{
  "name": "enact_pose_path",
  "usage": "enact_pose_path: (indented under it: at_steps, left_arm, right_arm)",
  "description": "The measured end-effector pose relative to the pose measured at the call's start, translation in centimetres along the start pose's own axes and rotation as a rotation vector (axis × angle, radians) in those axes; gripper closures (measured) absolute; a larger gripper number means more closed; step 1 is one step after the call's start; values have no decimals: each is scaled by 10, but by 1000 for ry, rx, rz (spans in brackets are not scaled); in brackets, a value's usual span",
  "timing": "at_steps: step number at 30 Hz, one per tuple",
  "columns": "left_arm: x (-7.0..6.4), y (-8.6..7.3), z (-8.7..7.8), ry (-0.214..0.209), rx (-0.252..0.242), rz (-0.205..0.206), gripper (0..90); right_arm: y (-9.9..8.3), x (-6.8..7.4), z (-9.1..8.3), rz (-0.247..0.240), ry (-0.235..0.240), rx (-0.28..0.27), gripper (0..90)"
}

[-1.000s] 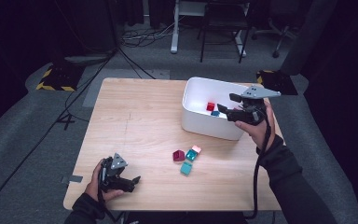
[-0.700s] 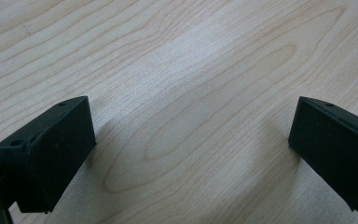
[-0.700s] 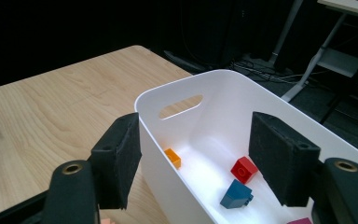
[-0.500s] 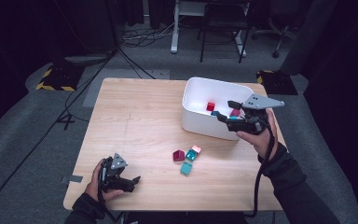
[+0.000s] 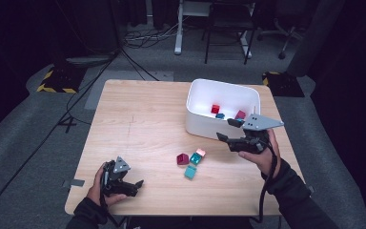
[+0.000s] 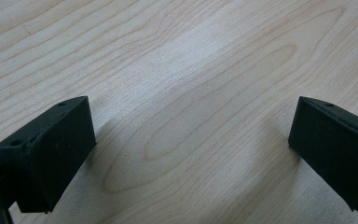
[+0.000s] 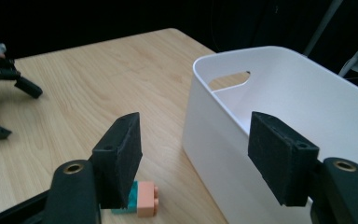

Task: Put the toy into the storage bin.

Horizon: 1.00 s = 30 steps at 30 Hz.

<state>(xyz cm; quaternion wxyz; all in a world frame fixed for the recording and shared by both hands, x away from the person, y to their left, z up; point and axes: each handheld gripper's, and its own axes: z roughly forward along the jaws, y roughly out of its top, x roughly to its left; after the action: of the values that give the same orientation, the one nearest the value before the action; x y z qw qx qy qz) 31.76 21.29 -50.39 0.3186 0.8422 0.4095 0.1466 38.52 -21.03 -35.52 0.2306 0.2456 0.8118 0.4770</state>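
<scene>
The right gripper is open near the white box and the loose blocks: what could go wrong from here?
1. The right gripper is open beside the white box; a sideways move could knock or push its wall.
2. The maroon, pink and two teal blocks lie close together, so the fingers may catch two or scatter them.
3. The left gripper rests open near the table edge, too far to steady anything.

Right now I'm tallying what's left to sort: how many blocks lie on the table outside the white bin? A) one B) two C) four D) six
C: in the high view a dark red block, a pink one and two teal ones sit on the table in front of the white bin.
</scene>
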Motion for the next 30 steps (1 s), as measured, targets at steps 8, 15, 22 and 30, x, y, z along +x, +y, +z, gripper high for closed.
enact_pose_path:
  at_steps: [8, 15, 22, 30]
  left_arm:
    - [0, 0, 0, 0, 0, 0, 6]
    - [0, 0, 0, 0, 0, 0, 6]
    - [0, 0, 0, -4, 0, -2, 6]
    - [0, 0, 0, 0, 1, -1, 6]
  right_arm:
    - [-28, 14, 19, -12, 45, 56, 355]
    - [-58, 21, 47, -9, 76, 128, 376]
    - [-82, 25, 75, 33, 109, 198, 379]
    - [-95, 29, 92, 20, 106, 240, 417]
